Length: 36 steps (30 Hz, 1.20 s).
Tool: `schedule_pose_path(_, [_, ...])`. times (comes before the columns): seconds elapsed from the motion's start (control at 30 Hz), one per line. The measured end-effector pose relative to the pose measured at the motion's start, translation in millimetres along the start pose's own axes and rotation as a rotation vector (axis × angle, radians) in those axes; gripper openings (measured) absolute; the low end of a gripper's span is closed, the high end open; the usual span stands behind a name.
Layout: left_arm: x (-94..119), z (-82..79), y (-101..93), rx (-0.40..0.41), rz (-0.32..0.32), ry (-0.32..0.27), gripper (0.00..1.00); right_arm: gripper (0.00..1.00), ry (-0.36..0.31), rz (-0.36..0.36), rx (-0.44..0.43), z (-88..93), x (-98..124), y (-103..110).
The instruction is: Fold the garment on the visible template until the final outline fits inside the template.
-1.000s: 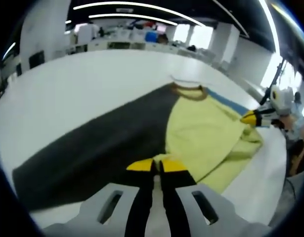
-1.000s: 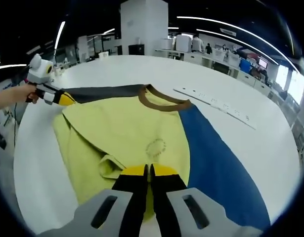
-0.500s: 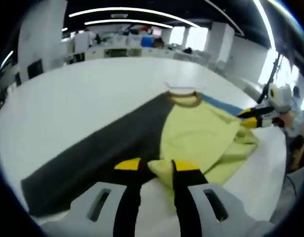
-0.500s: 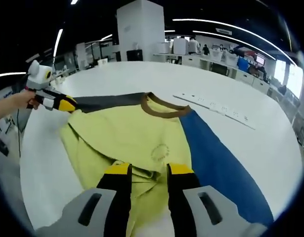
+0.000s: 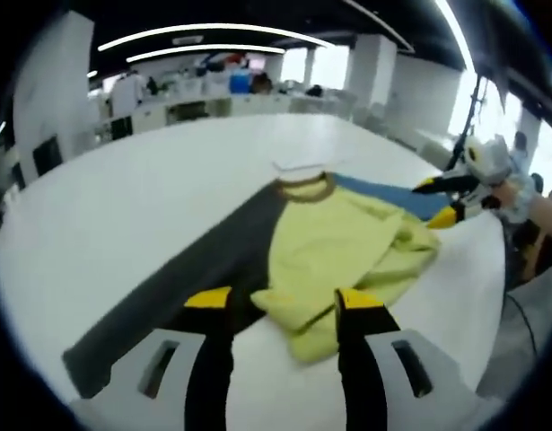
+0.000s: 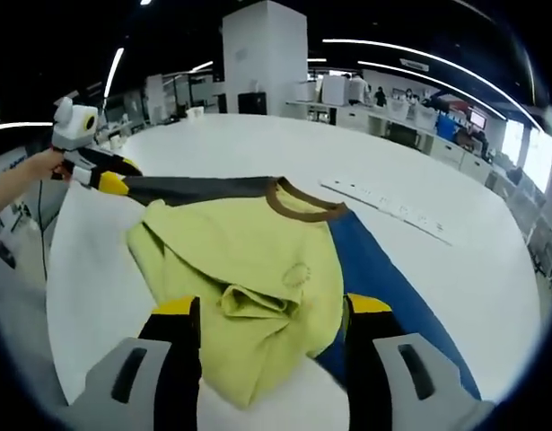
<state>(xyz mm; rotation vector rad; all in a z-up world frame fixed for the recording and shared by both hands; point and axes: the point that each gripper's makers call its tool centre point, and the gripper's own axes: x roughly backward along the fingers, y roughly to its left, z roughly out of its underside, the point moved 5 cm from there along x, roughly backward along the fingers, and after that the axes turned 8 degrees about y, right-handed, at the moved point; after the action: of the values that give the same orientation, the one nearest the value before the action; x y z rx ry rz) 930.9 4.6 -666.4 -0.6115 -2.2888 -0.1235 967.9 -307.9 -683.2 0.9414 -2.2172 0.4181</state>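
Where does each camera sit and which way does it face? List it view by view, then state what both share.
Left gripper view: rides the left tongs, jaws wide open, looking over the yellow garment on the dark template panel; the right tongs and a hand show opposite.
Right gripper view: rides the right tongs, jaws open, facing the garment's brown collar and the blue panel; the left tongs show far left.
Shared: garment, dark panel, blue panel, white table.

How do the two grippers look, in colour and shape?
Each gripper has two black jaws with yellow tips, set in light grey slotted mounts: the left gripper and the right gripper. From outside, each carries a white rounded body, seen on the right gripper in the left gripper view.
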Motion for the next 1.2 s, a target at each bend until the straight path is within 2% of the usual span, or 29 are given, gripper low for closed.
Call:
schedule_pose_path(0.27, [16, 0.9, -16.2, -0.078, 0.026, 0.014, 0.56, 0.76, -0.040, 0.016, 0.016, -7.1, 16, 2])
schedule_pose_path(0.43, [32, -4.6, -24.0, -0.136, 0.020, -0.010, 0.60, 0.81, -0.041, 0.006, 0.034, -9.3, 23, 4])
schedule_pose_path(0.53, [42, -7.0, -27.3, -0.155, 0.020, -0.021, 0.63, 0.84, -0.042, -0.009, 0.047, -10.3, 32, 13])
schedule_pose_path(0.63, [48, -5.3, -29.3, -0.174, 0.023, -0.004, 0.65, 0.88, -0.044, -0.023, 0.056, -11.1, 37, 16])
schedule_pose_path(0.83, [58, -0.6, -38.5, -0.215, 0.041, 0.011, 0.73, 0.90, -0.057, -0.028, 0.072, -12.8, 49, 24])
schedule_pose_path(1.0, [68, -1.4, -43.3, -0.231, 0.037, 0.001, 0.85, 0.92, -0.068, -0.048, 0.104, -16.1, 61, 32])
schedule_pose_path(1.2, [80, 2.1, -51.1, -0.248, 0.063, 0.010, 0.87, 0.94, -0.078, -0.061, 0.142, -14.8, 77, 48])
